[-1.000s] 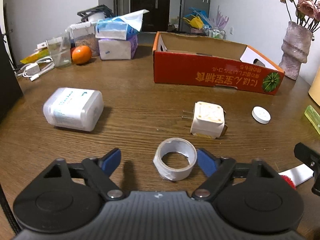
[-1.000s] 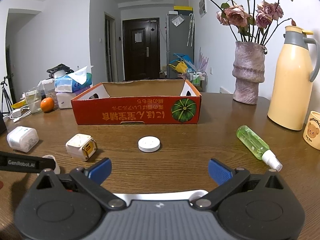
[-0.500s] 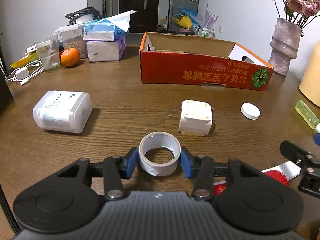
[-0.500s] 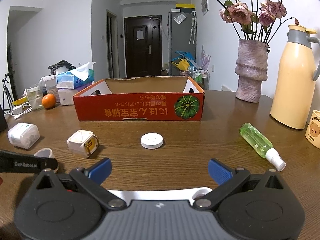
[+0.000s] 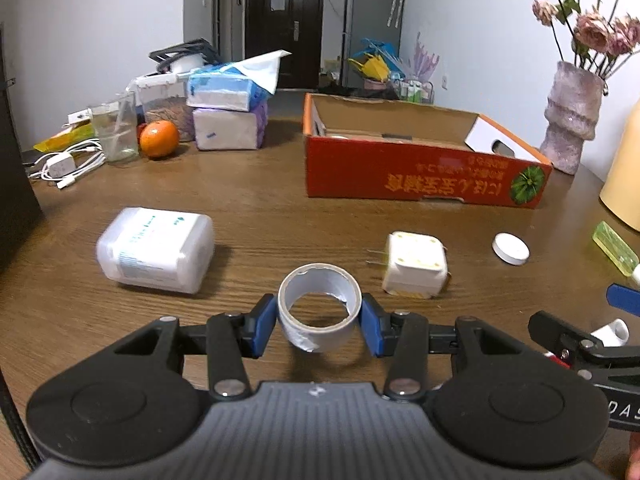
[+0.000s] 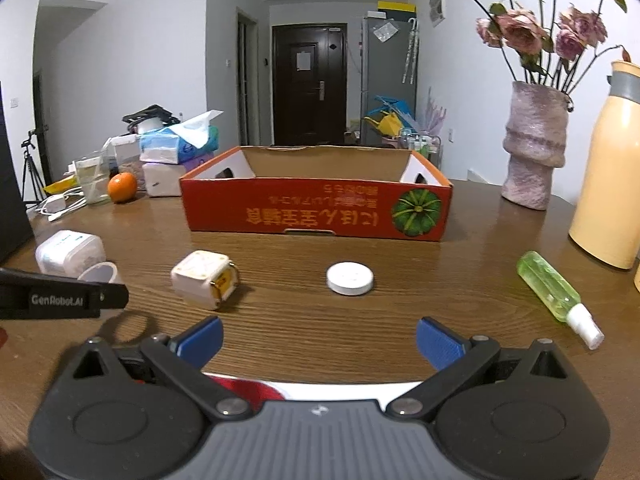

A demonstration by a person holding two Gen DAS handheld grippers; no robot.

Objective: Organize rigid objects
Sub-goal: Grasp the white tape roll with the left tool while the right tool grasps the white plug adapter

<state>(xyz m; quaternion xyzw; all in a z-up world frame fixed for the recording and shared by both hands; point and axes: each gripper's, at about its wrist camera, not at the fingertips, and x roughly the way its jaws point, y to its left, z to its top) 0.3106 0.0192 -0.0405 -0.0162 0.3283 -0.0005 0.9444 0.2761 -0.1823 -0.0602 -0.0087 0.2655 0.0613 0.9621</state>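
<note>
My left gripper (image 5: pixel 319 316) is shut on a grey tape roll (image 5: pixel 320 334), its blue pads pressing both sides; the roll hangs slightly above the wooden table (image 5: pixel 280 216) with its shadow below. In the right wrist view the tape roll (image 6: pixel 100 272) shows at the far left. Ahead lie a white plug adapter (image 5: pixel 414 266), a white round disc (image 5: pixel 511 249) and a white plastic box (image 5: pixel 156 250). The red cardboard box (image 5: pixel 420 176) stands open at the back. My right gripper (image 6: pixel 320 338) is open and holds nothing, facing the disc (image 6: pixel 350 278) and the adapter (image 6: pixel 204 278).
A green spray bottle (image 6: pixel 550 290) lies right of the disc. A vase of flowers (image 6: pixel 534 148) and a yellow thermos (image 6: pixel 608 184) stand at the right. Tissue packs (image 5: pixel 228 108), an orange (image 5: pixel 159 139), a glass (image 5: pixel 114 132) and cables (image 5: pixel 64 164) crowd the back left. A red-and-white item (image 6: pixel 304 390) lies under my right gripper.
The left jaws closed onto the tape roll and then raised it a little off the table. The right gripper drifted slightly forward and stayed open.
</note>
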